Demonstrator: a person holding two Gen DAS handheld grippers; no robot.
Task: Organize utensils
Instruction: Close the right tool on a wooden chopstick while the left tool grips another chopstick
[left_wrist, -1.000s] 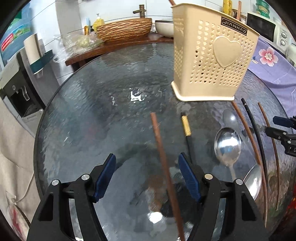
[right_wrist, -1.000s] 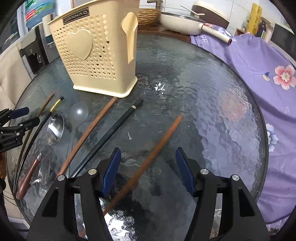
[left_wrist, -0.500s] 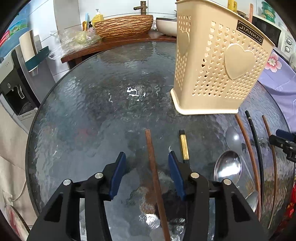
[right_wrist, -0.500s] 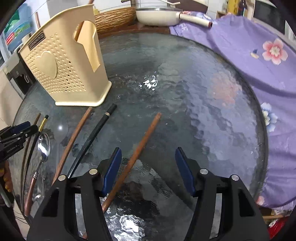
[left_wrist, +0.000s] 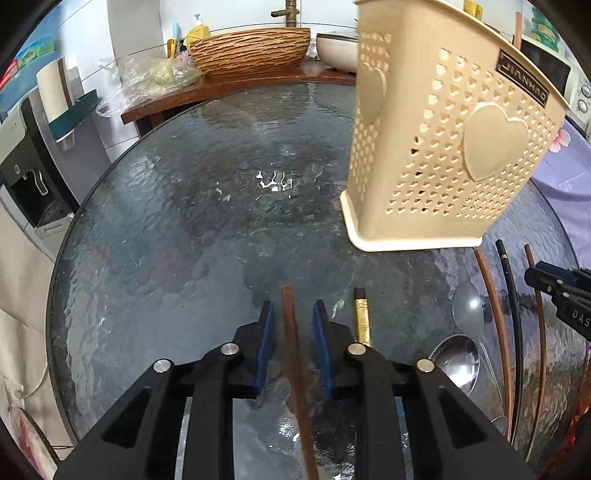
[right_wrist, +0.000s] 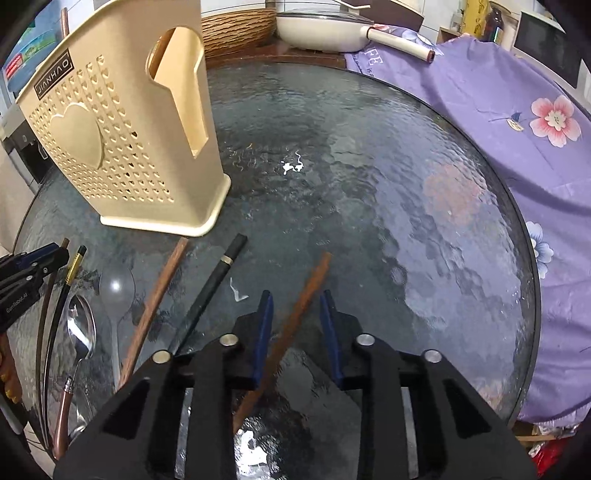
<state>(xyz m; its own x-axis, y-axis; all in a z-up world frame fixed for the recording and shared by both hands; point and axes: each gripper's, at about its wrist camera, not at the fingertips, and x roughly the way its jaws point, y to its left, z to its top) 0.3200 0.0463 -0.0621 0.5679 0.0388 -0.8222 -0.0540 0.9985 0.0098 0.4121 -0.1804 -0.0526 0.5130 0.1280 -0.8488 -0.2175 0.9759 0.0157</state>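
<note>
Two handheld grippers work over a round, rippled glass table (left_wrist: 155, 229) strewn with utensils. A cream, perforated utensil holder (left_wrist: 443, 147) with heart cut-outs stands upright at the far side of the table, beyond both grippers.

In the left wrist view, the left gripper (left_wrist: 293, 314) straddles a reddish-brown chopstick (left_wrist: 291, 332). The stick lies flat on the glass, and its long axis runs straight away from the camera, in line with the gripper. Its far tip pokes out just past the blue pads. The jaws have just been closing and now stand narrow, with a thin gap on each side of the stick, so they do not seem to pinch it yet. A black chopstick with a gold band (left_wrist: 361, 317) lies just to the right, outside the jaws.

In the right wrist view, the right gripper (right_wrist: 295, 306) straddles a second brown chopstick (right_wrist: 299, 306). This one lies slanted, its far tip leaning up and right, crossing the gap at an angle. These jaws have also just been closing; the left pad looks close to the stick, the right pad stands clear.

Between the two grippers lie two spoons (right_wrist: 79, 325), a brown chopstick and a black one, all untouched.

Each hand has its own stick; the holder sits nearer the left gripper's line.
</note>
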